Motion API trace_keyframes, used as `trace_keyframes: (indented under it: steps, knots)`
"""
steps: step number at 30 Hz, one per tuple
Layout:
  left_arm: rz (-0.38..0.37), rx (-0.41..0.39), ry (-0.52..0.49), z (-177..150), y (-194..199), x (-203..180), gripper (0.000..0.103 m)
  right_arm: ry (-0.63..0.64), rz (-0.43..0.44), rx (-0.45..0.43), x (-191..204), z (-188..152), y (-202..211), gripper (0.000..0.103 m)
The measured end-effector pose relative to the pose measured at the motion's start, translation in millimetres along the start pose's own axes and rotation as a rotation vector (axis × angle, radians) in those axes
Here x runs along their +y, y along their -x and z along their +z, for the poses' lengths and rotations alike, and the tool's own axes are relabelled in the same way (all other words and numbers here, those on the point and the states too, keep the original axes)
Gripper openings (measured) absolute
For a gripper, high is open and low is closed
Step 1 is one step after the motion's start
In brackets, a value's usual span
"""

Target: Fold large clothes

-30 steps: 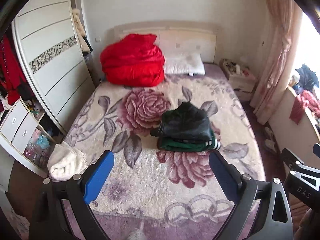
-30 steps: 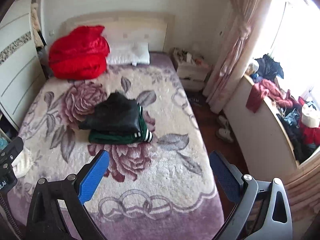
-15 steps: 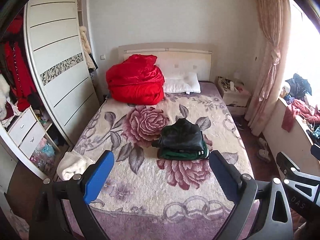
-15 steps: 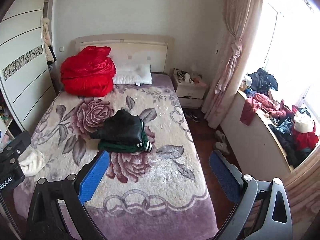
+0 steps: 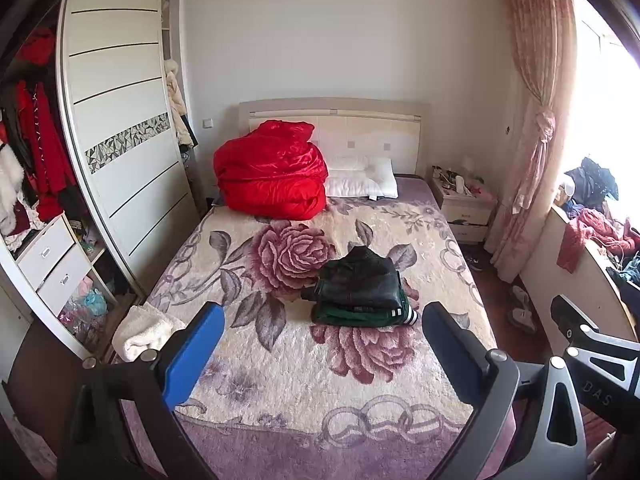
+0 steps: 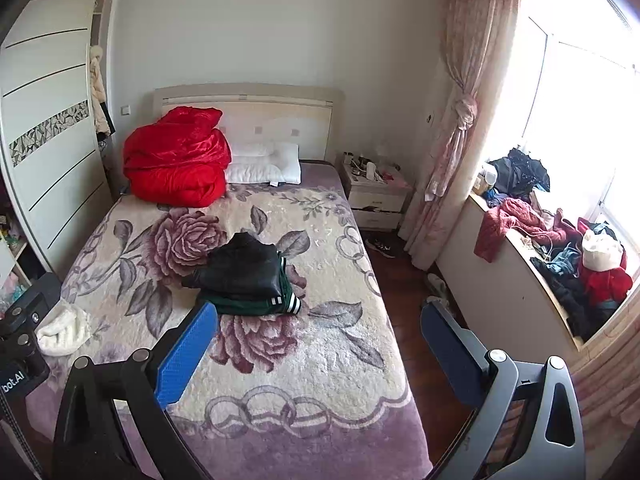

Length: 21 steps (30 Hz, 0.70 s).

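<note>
Both tongs, left tongs [image 5: 320, 344] & right tongs [image 6: 318, 340], are hanging spread wide, holding nothing. Folded black leather-look jacket [image 5: 358, 280] is lying on green striped-cuff garment [image 5: 360, 316], well ahead on bed. Probably heavyish, slick; grip at a thick folded edge.

Both wrist views overlook the bed [image 5: 304, 364] from its foot.

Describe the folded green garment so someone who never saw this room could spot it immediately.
Start at the bed with the big rose-patterned blanket. Near its middle sits a small stack of two folded clothes; the green garment is the bottom one, under a folded black jacket. Its white-striped cuff poking out at the right sets it apart.
</note>
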<state>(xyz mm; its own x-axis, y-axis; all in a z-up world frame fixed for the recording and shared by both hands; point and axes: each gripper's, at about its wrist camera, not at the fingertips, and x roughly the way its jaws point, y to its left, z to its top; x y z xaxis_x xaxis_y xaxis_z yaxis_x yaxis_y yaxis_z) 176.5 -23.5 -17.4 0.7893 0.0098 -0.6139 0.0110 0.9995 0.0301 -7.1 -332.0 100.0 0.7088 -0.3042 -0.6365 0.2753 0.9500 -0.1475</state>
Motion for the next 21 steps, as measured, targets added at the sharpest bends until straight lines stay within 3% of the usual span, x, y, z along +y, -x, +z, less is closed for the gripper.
trace_keyframes:
  steps: [21]
  knots:
    - [0.011,-0.009,-0.002,1.6,8.5,-0.5,0.101,0.007,0.039,-0.007,-2.7,-1.3,5.4,0.103]
